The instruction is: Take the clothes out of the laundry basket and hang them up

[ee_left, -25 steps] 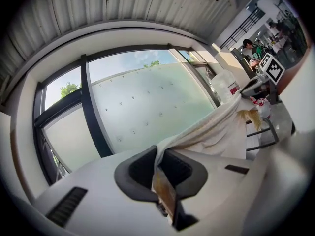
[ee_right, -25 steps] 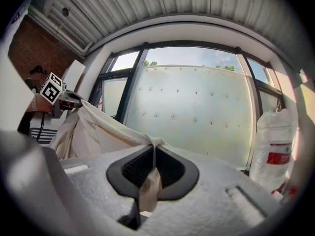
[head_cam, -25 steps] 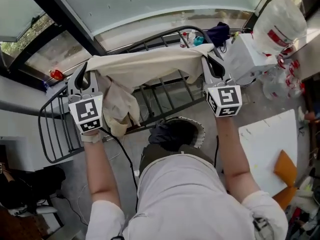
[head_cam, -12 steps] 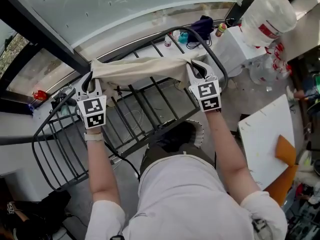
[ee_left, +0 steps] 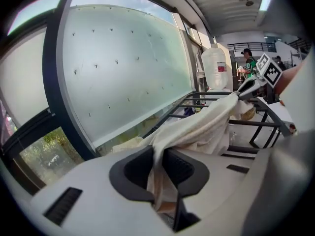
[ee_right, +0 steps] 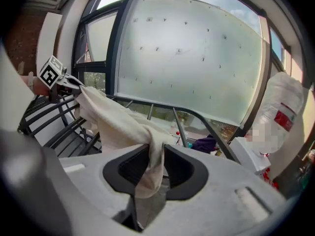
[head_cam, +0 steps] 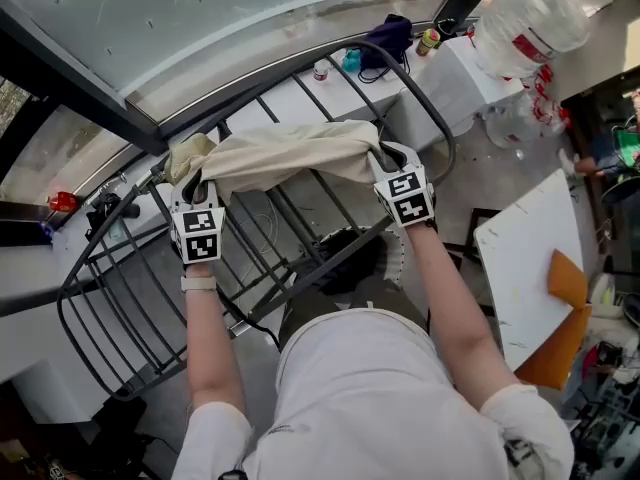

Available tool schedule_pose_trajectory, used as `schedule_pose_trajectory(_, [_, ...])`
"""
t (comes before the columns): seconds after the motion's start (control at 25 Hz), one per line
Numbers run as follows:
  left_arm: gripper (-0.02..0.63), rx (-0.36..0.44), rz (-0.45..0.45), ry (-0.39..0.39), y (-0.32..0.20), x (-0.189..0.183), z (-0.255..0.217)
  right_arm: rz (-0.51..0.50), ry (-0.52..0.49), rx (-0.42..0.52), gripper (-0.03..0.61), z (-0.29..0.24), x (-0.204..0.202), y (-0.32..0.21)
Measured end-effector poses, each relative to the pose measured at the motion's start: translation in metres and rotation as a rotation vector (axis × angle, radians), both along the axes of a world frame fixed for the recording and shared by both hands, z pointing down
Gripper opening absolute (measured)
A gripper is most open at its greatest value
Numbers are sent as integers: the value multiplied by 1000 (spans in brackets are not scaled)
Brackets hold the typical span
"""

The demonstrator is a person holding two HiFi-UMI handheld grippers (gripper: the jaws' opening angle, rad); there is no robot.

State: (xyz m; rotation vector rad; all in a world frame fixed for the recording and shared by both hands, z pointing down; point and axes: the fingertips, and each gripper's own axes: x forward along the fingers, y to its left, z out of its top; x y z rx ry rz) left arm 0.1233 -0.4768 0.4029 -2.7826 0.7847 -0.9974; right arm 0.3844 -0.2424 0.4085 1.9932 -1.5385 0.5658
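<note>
A cream cloth point(head_cam: 285, 153) stretches between my two grippers and lies over the bars of the dark metal drying rack point(head_cam: 300, 268). My left gripper point(head_cam: 192, 178) holds its left end; in the left gripper view the cloth point(ee_left: 206, 127) fills the narrow gap of the left gripper point(ee_left: 158, 156), whose jaws have just been opening slightly. My right gripper point(head_cam: 383, 155) is at the cloth's right end. Its jaws have just been opening, and in the right gripper view the cloth point(ee_right: 113, 122) hangs loosely through the right gripper point(ee_right: 156, 166). The laundry basket point(head_cam: 400, 258) shows below the rack.
Frosted glass point(head_cam: 200, 18) stands behind the rack. Small bottles point(head_cam: 322, 68) and a dark purple cloth point(head_cam: 385, 38) sit at the far ledge. A big plastic jug point(head_cam: 525, 13) stands on a white box point(head_cam: 450, 78) at right. A white board point(head_cam: 525, 258) and orange sheet point(head_cam: 560, 318) lie lower right.
Both grippers have come down with the cloth, which now rests on the rack bars. The cloth's hanging left part no longer dangles below the left gripper.
</note>
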Motion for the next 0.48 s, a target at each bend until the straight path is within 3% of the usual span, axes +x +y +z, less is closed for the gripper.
schedule_pose_trajectory(0.24, [125,-67,1,27,19,-7,11,14,-64,-4,212,8,-4,13])
schedule_pose_trajectory(0.48, [267,-119,61,53,45,-18,15,36,-82,41,244,-3,-19,25])
